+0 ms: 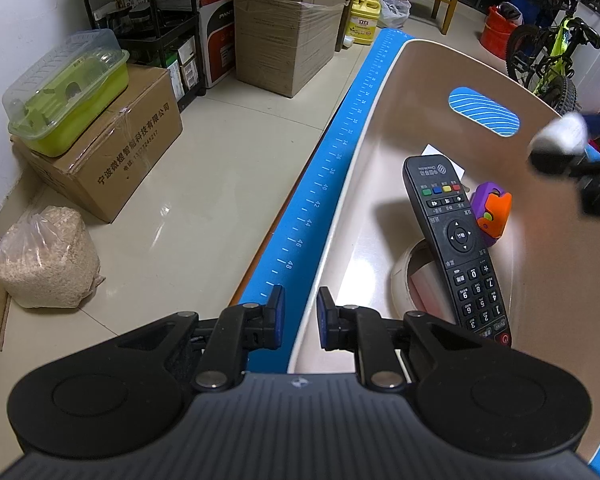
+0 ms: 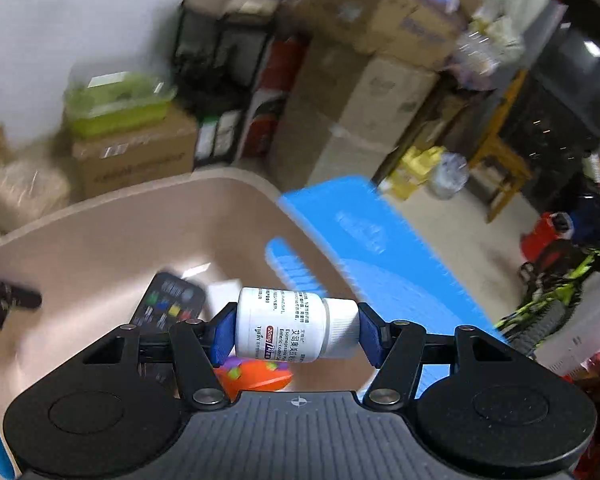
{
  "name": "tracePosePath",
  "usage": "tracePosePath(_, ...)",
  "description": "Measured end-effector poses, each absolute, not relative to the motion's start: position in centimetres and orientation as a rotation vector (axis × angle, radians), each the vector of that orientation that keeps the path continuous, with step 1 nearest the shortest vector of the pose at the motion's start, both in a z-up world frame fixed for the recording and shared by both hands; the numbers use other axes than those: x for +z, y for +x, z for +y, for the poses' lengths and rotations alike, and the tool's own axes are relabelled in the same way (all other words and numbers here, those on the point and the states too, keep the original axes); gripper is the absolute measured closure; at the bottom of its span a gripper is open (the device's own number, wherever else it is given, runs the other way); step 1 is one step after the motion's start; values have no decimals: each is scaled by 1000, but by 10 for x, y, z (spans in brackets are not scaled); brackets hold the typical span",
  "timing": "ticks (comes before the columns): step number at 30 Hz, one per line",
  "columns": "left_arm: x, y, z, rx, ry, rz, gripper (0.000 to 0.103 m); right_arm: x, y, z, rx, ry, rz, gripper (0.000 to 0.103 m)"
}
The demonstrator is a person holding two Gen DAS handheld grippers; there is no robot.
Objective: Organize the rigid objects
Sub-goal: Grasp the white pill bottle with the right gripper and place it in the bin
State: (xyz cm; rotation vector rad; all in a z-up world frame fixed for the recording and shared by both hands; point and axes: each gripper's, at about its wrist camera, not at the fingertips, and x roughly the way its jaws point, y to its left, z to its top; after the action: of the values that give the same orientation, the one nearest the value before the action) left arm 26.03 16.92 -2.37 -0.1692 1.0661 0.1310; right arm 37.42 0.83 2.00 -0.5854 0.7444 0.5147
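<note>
R gripper point(image 2: 298, 330), black linkage w/ blue pads, clamps a white plastic pill bottle point(image 2: 288, 328) end to end: one pad on its base, the other on its ribbed white cap. Bottle lies sideways between the fingers, label text readable, hanging above the beige plastic basket point(image 2: 100, 240). This view is motion-blurred beyond the bottle.

L gripper point(image 1: 300, 316) sits astride the basket's near rim; its blue pads point(image 1: 278, 316) stand at a narrow gap, nearly closed, w/ the rim edge running between them. Can't tell if the pads actually touch the rim.

Inside the basket: a long black remote control point(image 1: 456, 248) w/ coloured buttons lies lengthwise, its lower part resting over a white tape roll point(image 1: 400, 280). Just beside the remote, touching or nearly so, an orange-and-purple plastic toy point(image 1: 494, 214). A white paper slip point(image 1: 432, 151) lies under the remote's far end. Basket's far wall has an oval handle cut-out point(image 1: 484, 111).

Basket stands on a blue measuring mat point(image 1: 332, 168) w/ ruler marks along its edge. Beyond, on the tiled floor point(image 1: 220, 168): a clear bag of pale granules point(image 1: 46, 256), a brown cardboard box point(image 1: 108, 152) w/ a green lidded container point(image 1: 66, 92) on top.
</note>
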Motion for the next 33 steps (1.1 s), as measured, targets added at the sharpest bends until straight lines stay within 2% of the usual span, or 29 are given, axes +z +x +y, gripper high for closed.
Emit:
tracePosePath(8, -24, 260, 170, 126, -174, 1065, 83, -24, 372, 39, 594, -746, 920, 38)
tracePosePath(25, -25, 260, 168, 127, -166, 1065, 83, -73, 380, 56, 590, -938, 1108, 38)
tracePosePath(33, -26, 260, 168, 128, -162, 1065, 83, -80, 378, 60, 598, -972, 1138, 37)
